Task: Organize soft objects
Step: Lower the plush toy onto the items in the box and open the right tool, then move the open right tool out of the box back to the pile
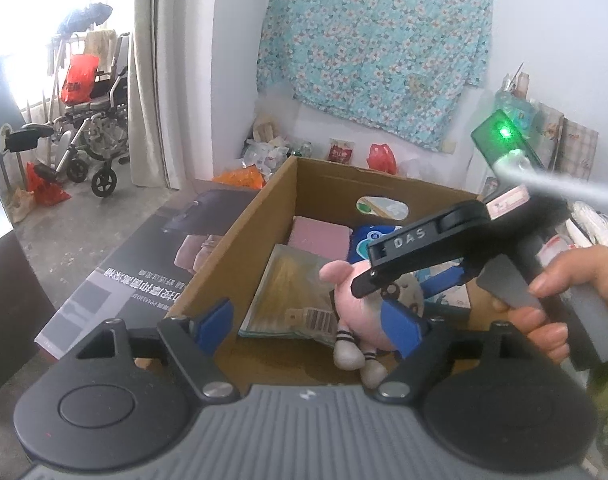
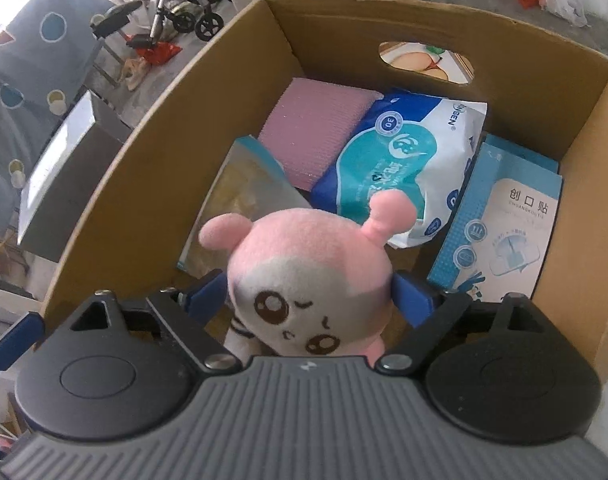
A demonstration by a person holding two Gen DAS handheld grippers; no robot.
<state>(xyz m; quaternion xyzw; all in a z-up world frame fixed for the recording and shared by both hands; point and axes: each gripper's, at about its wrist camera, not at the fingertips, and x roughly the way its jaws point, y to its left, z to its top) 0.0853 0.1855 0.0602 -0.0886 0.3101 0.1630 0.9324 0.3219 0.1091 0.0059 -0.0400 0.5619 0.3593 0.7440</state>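
Cardboard box (image 2: pixel 152 184) below; right hand-held gripper (image 2: pixel 310 292) tilted steeply around plush toy (image 2: pixel 304 280).

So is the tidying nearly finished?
Nearly, it seems. Done: the wipes pack, pink pad and plaster box already lie in the cardboard box. In hand: the pink plush toy is down inside too, the right fingers either side of its head; whether they squeeze it, I cannot tell. Left: lifting away. No other soft things waiting are visible.
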